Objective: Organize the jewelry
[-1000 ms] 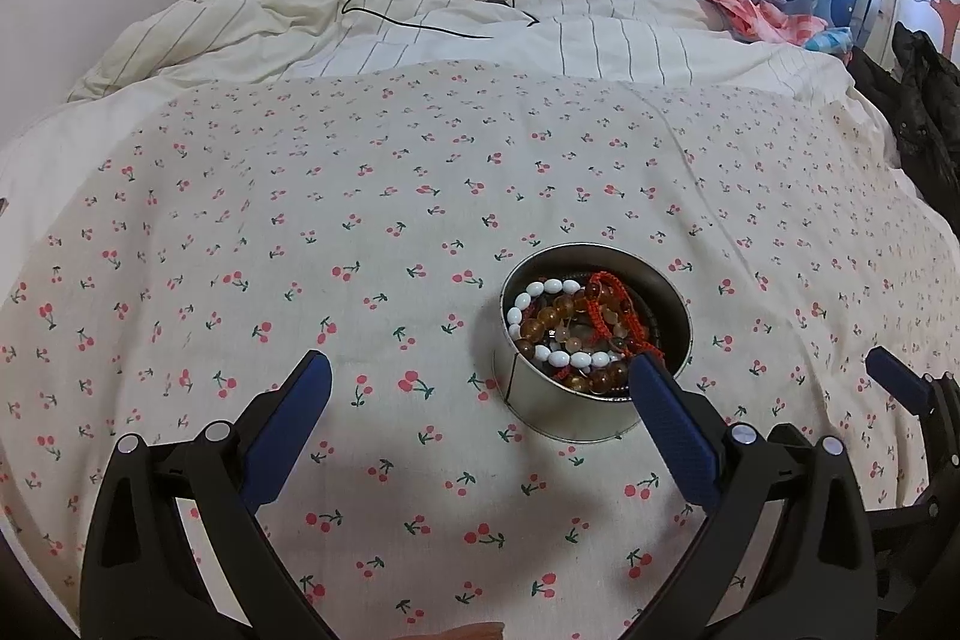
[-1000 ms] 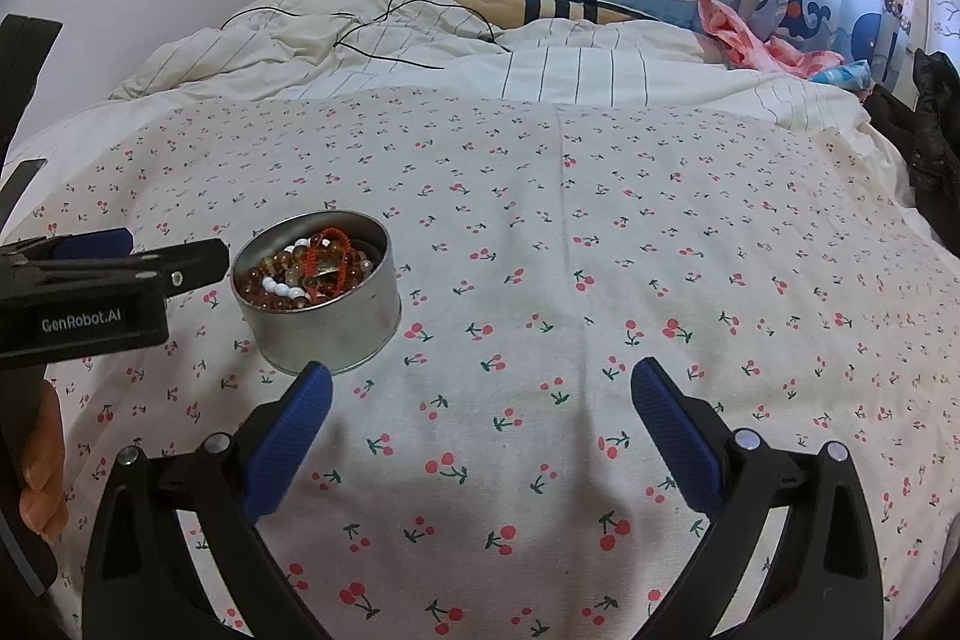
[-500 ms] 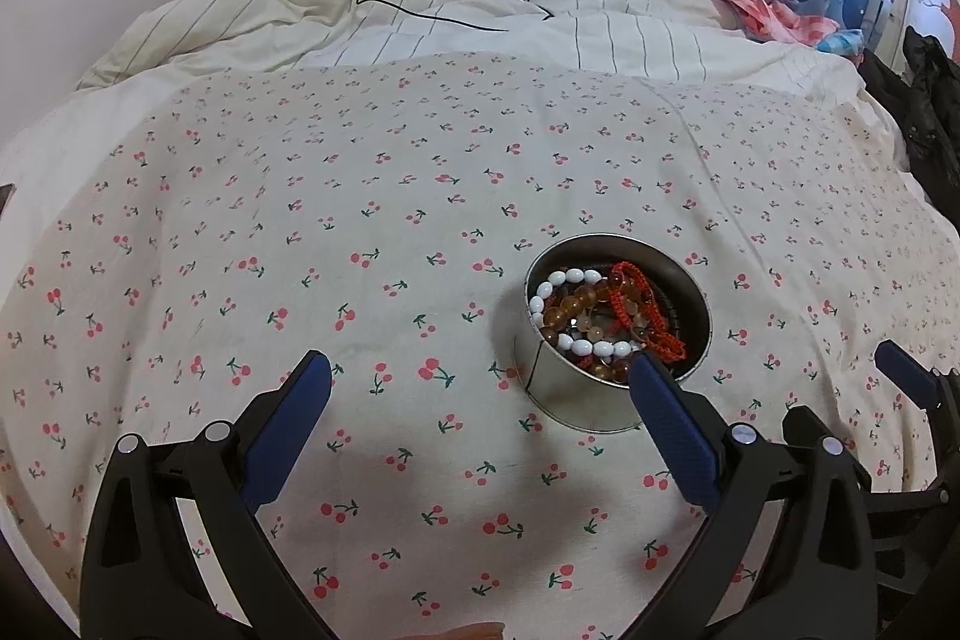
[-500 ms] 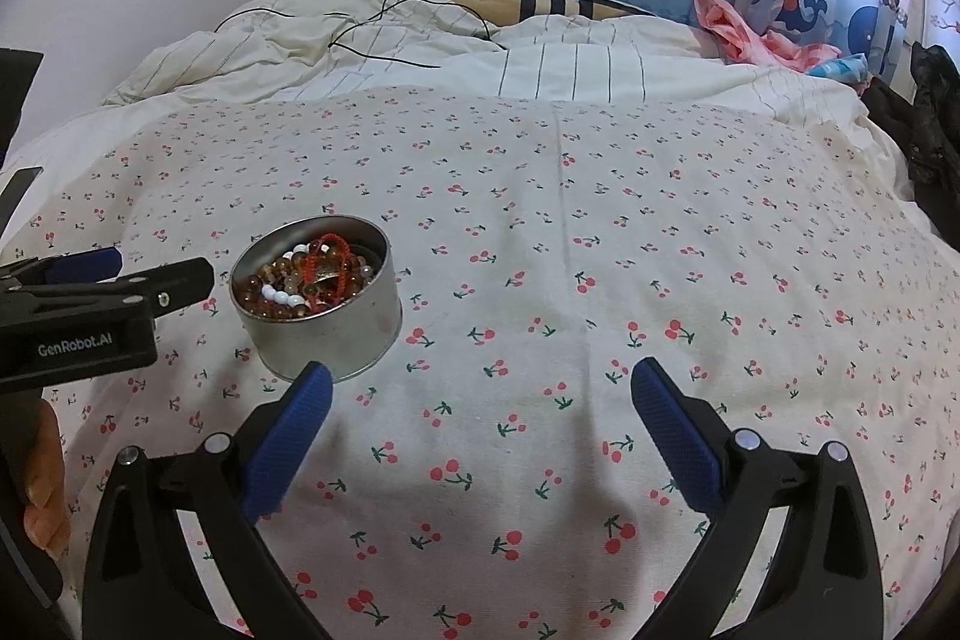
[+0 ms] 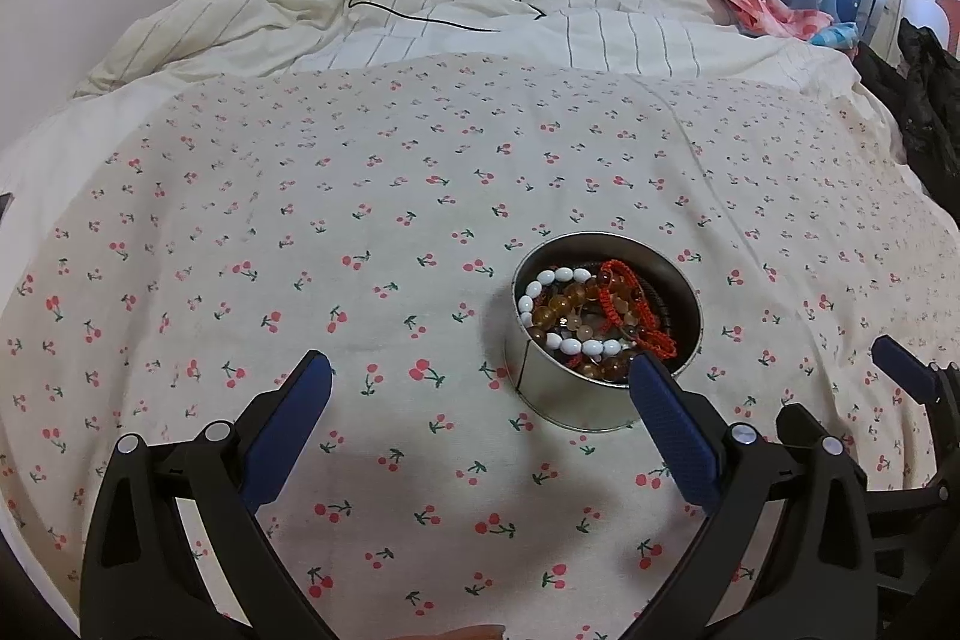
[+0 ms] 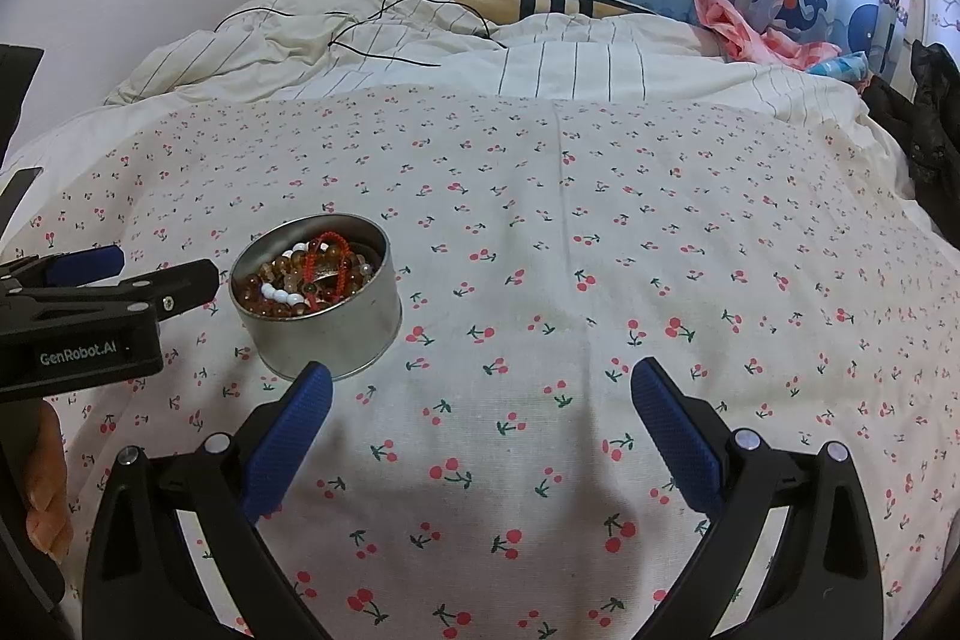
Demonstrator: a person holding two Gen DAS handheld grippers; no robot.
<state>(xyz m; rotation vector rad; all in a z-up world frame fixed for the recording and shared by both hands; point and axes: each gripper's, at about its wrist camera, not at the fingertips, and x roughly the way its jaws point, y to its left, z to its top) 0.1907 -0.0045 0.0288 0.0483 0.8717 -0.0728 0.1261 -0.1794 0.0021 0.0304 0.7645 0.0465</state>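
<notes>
So the jewelry here is a pile of beaded bracelets (image 5: 591, 316) sitting inside a small round metal tin (image 5: 564, 400), and the tin is parked on the cherry-print bedspread (image 5: 360, 220) toward the near side of the bed. In the left wrist view it's a bit right of centre, just past the tip of that claw's right finger; in the right wrist view it's off to the near left. Both claws are released with nothing in them: the left claw (image 5: 474, 418) hangs spread wide over the sheet with the tin beside its right finger, and the right claw (image 6: 477, 418) is spread over bare fabric to the right of the tin. My read on handling: the tin looks thin-walled and light, stiff enough to pinch by the rim, but smooth metal is probably slippery, and on a soft mattress it'll likely tip or scoot if you push on it sideways. The bracelets are the fiddly part. There's a white bead strand (image 6: 282, 293), amber-ish round beads (image 5: 558, 307) and a red knotted cord one (image 6: 327, 250), all floppy and tangled over each other, so pulling one may drag the rest along. I'd go for the red cord where it arches up highest, since cord grips better than glossy round beads, and steady the tin's rim with the other claw while lifting.
</notes>
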